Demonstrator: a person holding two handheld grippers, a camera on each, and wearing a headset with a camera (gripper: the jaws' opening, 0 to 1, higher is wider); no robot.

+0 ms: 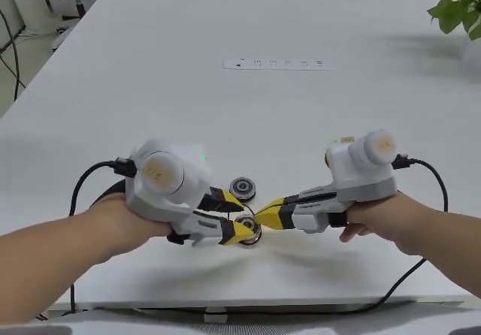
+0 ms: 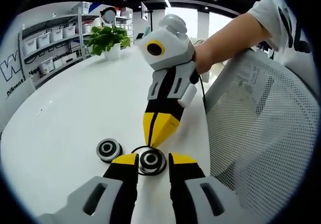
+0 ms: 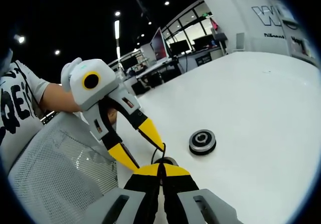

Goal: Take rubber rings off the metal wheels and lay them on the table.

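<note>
While your left gripper [image 2: 152,157] clamps the metal wheel [image 2: 151,162], your right gripper [image 3: 160,166] pinches its rubber ring [image 2: 135,149], partly free just beside that wheel; it looks thin, soft and springy, so grip the freed loop.

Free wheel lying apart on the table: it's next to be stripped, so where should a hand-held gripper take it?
Probably take the free wheel across its round outer edge, jaws on opposite sides, coming in low along the table from the person's side. It lies flat, apart from the other wheel, so its edge is reachable all round while its underside is not.
</note>
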